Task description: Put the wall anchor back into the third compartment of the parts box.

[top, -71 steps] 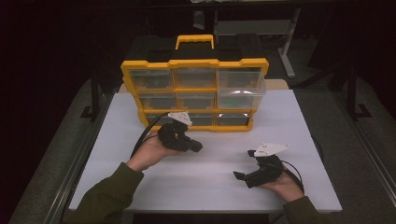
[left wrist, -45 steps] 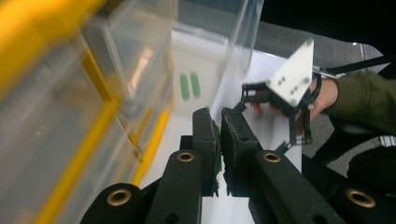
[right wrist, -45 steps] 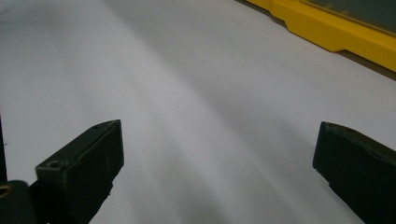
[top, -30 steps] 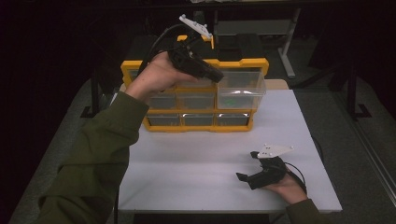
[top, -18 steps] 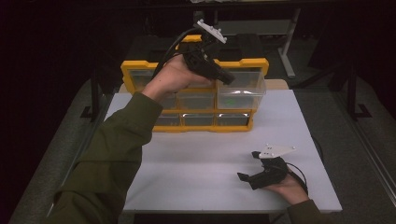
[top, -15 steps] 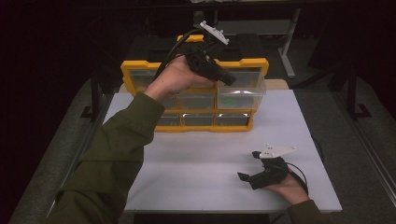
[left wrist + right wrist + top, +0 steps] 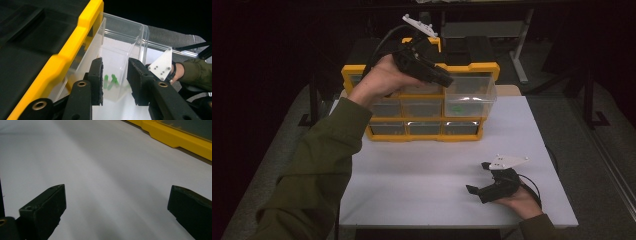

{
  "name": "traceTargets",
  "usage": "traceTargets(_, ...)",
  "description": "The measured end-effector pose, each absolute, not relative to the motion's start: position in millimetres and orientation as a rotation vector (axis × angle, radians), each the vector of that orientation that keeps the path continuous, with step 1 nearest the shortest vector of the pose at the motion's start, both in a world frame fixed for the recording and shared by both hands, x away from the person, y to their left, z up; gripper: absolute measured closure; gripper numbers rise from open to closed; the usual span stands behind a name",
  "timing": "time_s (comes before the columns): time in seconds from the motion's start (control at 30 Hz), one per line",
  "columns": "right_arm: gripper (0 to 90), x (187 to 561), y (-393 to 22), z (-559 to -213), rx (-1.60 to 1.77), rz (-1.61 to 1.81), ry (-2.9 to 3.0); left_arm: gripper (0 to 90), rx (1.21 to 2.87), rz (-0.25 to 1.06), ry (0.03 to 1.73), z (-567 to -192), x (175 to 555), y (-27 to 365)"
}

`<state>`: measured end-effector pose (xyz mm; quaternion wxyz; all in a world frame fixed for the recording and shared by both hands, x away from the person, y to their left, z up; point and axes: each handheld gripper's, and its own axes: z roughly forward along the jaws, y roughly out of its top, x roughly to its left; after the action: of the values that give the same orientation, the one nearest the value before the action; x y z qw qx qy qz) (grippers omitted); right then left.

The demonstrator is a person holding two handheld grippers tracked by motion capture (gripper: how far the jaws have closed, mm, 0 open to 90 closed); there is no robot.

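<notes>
- Your left gripper (image 7: 444,80) hangs over the pulled-out clear drawer (image 7: 472,95) at the upper right of the yellow organizer (image 7: 357,75), toward 12 o'clock on the worktop (image 7: 422,170).
- Its fingers (image 7: 97,80) have just been opening; they stand partly apart with nothing between them, likely after a drop.
- Small green pieces (image 7: 111,81) lie in the drawer below.
- Your right gripper (image 7: 474,190) rests near 5 o'clock, fingers (image 7: 45,210) wide apart and empty, parked clear of the work.
</notes>
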<state>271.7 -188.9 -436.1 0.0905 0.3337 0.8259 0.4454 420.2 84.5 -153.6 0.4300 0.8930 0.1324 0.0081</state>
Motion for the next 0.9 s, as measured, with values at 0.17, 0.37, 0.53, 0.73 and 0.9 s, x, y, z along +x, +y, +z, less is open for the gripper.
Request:
traceTargets(0.17,1.2,272,-189,-436,0.992,1.323,2.453,58.7,2.212,0.047,0.372,-156,416,107)
traceTargets(0.37,1.2,272,-188,-437,0.988,1.321,2.455,47.9,2.215,0.076,0.405,-168,410,129)
traceTargets(0.53,1.2,272,-187,-437,0.992,1.32,2.456,40.7,2.212,0.089,0.421,-183,404,145)
traceTargets(0.73,1.2,272,-187,-437,0.989,1.321,2.452,34.9,2.208,0.117,0.441,-198,394,160)
traceTargets(0.9,1.2,272,-187,-437,0.987,1.315,2.455,31.3,2.198,0.159,0.452,-210,385,170)
